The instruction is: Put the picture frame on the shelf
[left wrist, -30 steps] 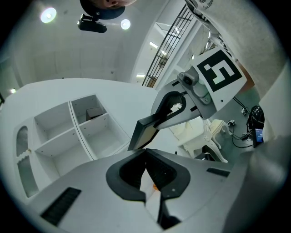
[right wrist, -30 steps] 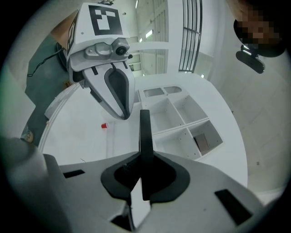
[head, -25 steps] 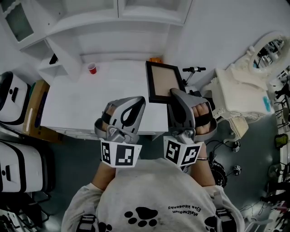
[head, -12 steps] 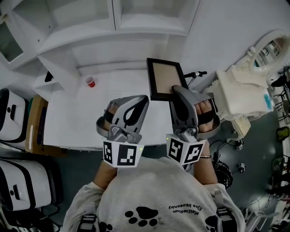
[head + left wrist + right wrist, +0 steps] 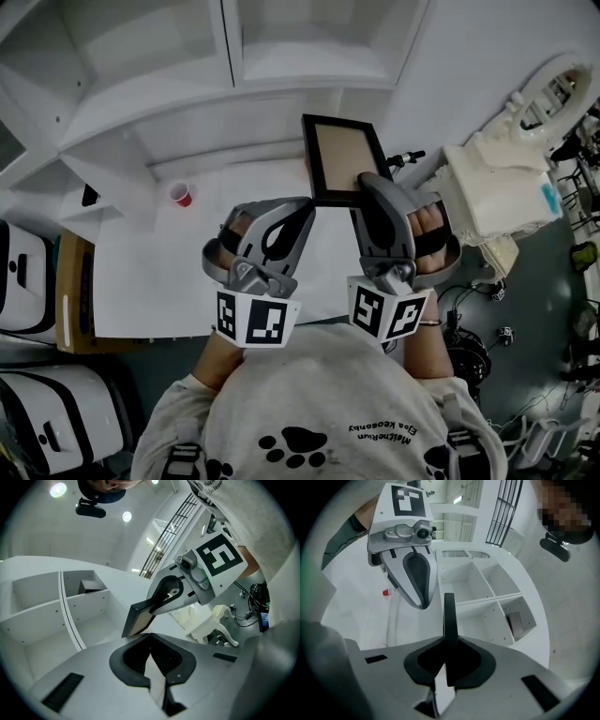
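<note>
The picture frame (image 5: pixel 341 157), black-rimmed with a tan panel, is held above the white table (image 5: pixel 155 281) in front of the white shelf unit (image 5: pixel 281 56). My right gripper (image 5: pixel 365 182) is shut on the frame's near edge. In the right gripper view the frame (image 5: pixel 449 616) stands edge-on between the jaws, pointing toward the open shelf compartments (image 5: pixel 485 590). My left gripper (image 5: pixel 302 210) hovers just left of the frame with its fingers together and nothing in them. The left gripper view shows the frame (image 5: pixel 137 619) gripped from the right.
A small red cup (image 5: pixel 180 194) stands on the table at the left, near the shelf. One shelf compartment holds a dark object (image 5: pixel 515 623). A white ornate mirror and furniture (image 5: pixel 506 183) are at the right. White cases (image 5: pixel 42 431) sit on the floor at the left.
Both grippers and the frame have moved forward toward the shelf unit and a little upward. The shelf now fills more of the head view. The right gripper's hold on the frame is unchanged.
</note>
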`<state>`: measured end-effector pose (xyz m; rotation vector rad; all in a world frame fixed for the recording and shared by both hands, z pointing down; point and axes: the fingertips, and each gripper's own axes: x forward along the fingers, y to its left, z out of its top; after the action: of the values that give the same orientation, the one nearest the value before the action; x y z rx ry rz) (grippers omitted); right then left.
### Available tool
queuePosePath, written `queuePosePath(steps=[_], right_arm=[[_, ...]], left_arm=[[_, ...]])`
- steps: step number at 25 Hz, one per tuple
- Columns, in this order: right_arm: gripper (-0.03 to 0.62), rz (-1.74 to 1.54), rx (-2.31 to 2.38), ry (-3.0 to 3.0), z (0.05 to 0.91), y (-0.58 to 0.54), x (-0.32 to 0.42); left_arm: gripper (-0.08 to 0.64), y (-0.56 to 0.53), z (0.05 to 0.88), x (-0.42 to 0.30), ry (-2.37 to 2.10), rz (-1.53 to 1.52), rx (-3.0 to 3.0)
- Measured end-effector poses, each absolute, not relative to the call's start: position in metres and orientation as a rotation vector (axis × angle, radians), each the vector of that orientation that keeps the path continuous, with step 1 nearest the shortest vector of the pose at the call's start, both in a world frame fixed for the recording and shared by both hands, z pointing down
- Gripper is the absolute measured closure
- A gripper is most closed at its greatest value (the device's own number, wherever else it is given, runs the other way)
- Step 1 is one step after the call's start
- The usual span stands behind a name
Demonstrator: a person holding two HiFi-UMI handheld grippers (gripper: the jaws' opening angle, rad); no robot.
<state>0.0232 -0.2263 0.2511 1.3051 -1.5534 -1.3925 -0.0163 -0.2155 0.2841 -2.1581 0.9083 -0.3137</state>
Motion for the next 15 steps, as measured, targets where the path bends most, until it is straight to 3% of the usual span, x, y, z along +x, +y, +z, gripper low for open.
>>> queuePosePath(steps=[15], right_arm=[[0.529,-1.483,1.234,-1.543,0.23,-0.264,0.015]], left_arm=[[0.54,-0.257,0.263,-0.015,0.919,-0.314,-2.119]])
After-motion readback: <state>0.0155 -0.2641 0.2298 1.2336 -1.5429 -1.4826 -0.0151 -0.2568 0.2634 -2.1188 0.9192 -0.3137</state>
